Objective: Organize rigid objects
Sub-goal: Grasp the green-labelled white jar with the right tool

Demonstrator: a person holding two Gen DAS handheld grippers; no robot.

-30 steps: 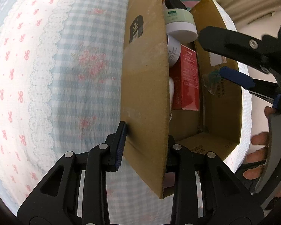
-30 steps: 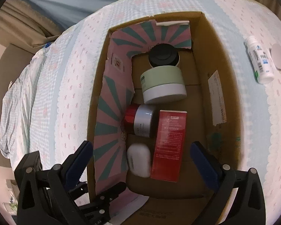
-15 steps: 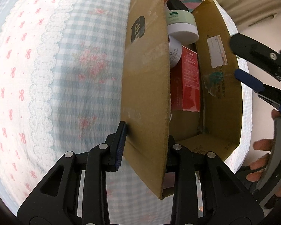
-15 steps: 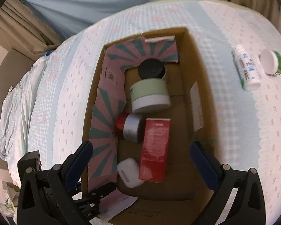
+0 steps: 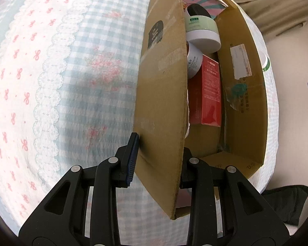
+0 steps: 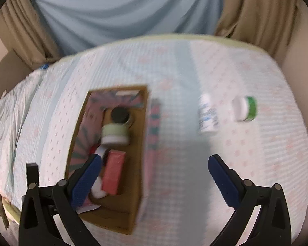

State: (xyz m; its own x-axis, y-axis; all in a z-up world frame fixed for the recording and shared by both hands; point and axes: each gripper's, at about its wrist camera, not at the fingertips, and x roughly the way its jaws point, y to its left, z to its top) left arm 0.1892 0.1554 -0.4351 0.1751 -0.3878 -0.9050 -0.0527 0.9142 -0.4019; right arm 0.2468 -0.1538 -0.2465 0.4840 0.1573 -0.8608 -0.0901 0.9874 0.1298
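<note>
A cardboard box (image 5: pixel 244 110) lies on the bed and holds a red carton (image 5: pixel 210 92), a green-and-white jar (image 5: pixel 201 32), a black-lidded jar (image 5: pixel 199 11) and a white-labelled tube (image 5: pixel 194 63). My left gripper (image 5: pixel 158 157) is shut on the box's near flap (image 5: pixel 162 94). In the blurred right wrist view the box (image 6: pixel 137 164) sits at lower left. My right gripper (image 6: pixel 154 176) is open and empty, high above the bed. A white bottle (image 6: pixel 207 114) and a green-lidded white jar (image 6: pixel 244 108) lie on the bedspread to the right of the box.
The bed has a blue gingham and pink-bow spread (image 5: pixel 51 82). Blue and tan curtains (image 6: pixel 123 14) hang behind the bed. The bed's edge and the floor (image 5: pixel 293 94) are right of the box in the left wrist view.
My right gripper has lifted up and away from the box and swung right, toward the bottle and jar. It has almost left the left wrist view. The left gripper still holds the flap.
</note>
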